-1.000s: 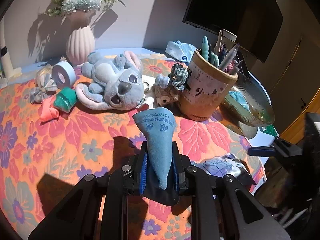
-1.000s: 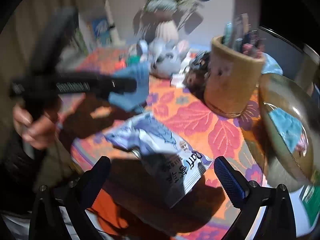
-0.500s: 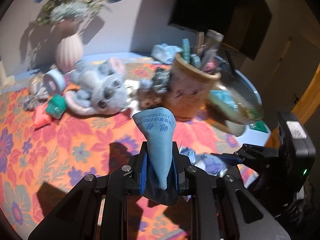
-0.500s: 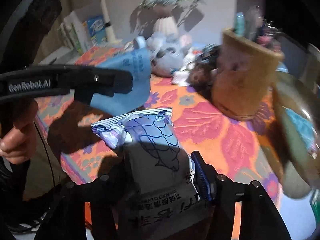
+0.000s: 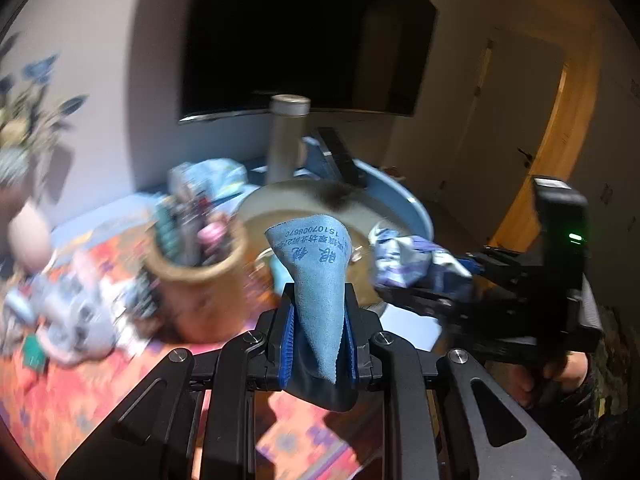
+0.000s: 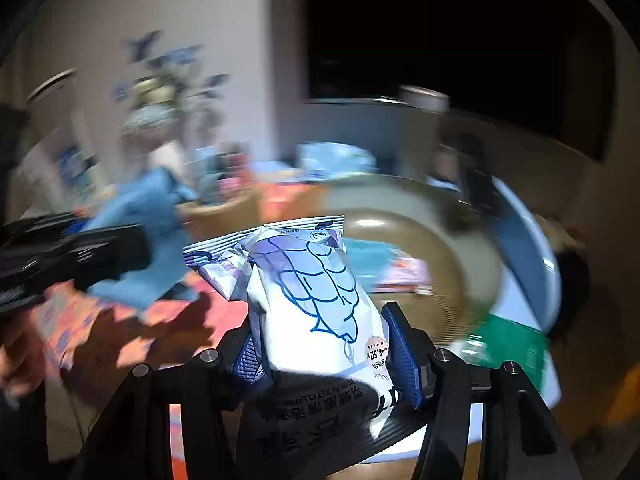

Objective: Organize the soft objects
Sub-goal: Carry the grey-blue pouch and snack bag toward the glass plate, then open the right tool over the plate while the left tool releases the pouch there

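My left gripper (image 5: 320,336) is shut on a folded blue cloth (image 5: 316,276) with printed characters, held up above the floral tablecloth (image 5: 88,392). My right gripper (image 6: 324,344) is shut on a white and purple wipes packet (image 6: 316,292); it also shows in the left wrist view (image 5: 412,260), just right of the cloth. Both hang in front of a brown round bowl (image 6: 460,264) that holds a light blue item (image 6: 372,260). The left gripper and its cloth (image 6: 136,240) appear blurred at the left of the right wrist view.
A tan pen pot (image 5: 200,284) full of pens stands left of the bowl. A grey plush toy (image 5: 76,312) lies further left, blurred. A metal flask (image 5: 286,140) and a dark screen (image 5: 304,36) are behind. The blue table rim (image 6: 528,240) curves at the right.
Both grippers have swung right towards the brown bowl, carrying the cloth and the packet. The right gripper closed on the packet and lifted it off the table. The views are motion-blurred.
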Demonstrator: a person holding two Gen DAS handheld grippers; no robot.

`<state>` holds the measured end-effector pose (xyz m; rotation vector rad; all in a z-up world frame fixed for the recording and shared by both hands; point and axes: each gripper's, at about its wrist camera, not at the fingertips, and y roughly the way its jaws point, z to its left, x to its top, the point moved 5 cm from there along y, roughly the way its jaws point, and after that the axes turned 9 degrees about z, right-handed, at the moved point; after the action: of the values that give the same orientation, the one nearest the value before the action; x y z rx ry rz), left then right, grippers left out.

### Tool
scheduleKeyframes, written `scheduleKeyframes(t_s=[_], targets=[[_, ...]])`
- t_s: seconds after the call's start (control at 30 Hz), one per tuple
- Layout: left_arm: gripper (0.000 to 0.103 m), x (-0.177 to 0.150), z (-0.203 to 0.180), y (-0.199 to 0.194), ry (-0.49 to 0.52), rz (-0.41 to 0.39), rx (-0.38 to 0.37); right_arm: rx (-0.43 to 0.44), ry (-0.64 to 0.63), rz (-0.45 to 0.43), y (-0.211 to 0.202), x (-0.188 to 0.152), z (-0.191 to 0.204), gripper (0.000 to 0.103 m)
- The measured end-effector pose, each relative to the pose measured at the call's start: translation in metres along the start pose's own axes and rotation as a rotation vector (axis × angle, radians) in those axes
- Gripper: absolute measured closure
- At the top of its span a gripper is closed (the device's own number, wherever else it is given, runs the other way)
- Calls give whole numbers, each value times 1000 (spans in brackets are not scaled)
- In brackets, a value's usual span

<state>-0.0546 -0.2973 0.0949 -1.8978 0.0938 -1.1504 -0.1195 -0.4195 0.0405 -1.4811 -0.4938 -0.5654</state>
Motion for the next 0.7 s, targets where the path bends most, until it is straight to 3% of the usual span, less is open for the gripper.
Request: scheduleKeyframes(t_s=[0.07, 0.2, 0.43, 0.47, 0.57, 0.7], targets=[[86, 14, -14, 13, 31, 7, 0, -36, 65, 22, 7, 9, -22, 46], [86, 38, -29, 42, 54, 31, 5, -28, 197, 39, 20, 21, -58, 46], [86, 71, -17, 81, 2, 53, 22, 13, 340, 63, 49, 48, -89, 45], [85, 74, -14, 84, -7, 47, 29, 14, 345, 57, 52, 53, -91, 44], [60, 82, -5, 97, -48, 65, 27, 33, 367, 71, 60, 60, -96, 38], [60, 77, 2, 106, -85, 93, 4, 66, 398, 52, 57, 54, -104, 38]])
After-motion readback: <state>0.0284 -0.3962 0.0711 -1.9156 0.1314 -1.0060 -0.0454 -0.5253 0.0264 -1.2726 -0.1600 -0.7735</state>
